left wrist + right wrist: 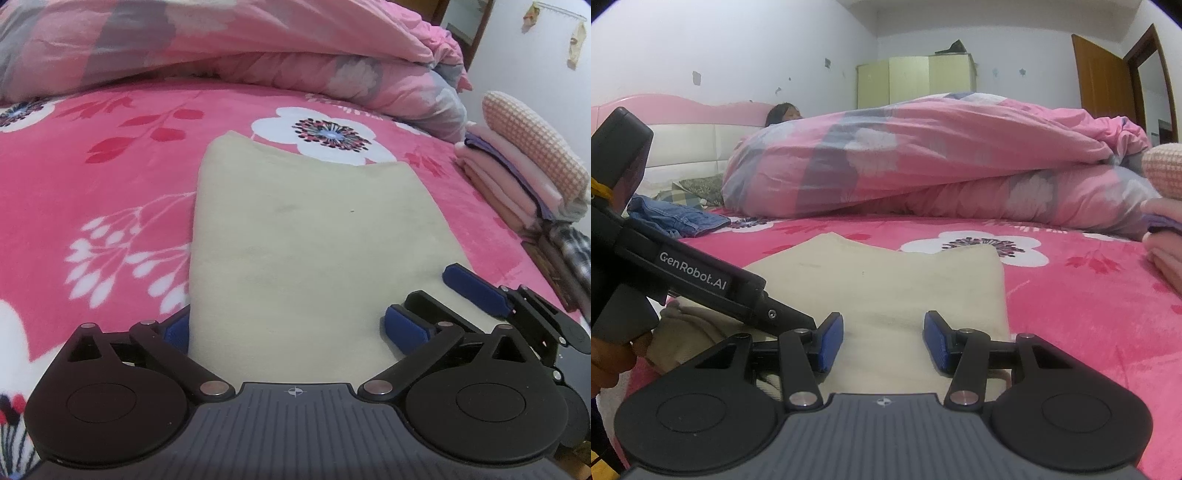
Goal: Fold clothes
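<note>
A cream folded garment (295,236) lies flat on the pink floral bedspread (110,184), near a stack of folded clothes (524,177) at the bed's edge. The left gripper (291,328) straddles the garment's near end, spread wide and released; the right gripper (882,341) hovers half-open, gripping nothing. Both appear poised at the hem for another fold, beside a heaped quilt (923,158).

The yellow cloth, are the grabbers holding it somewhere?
No. The left gripper and right gripper stand open over the folded cream cloth's near edge, gripping nothing.
</note>
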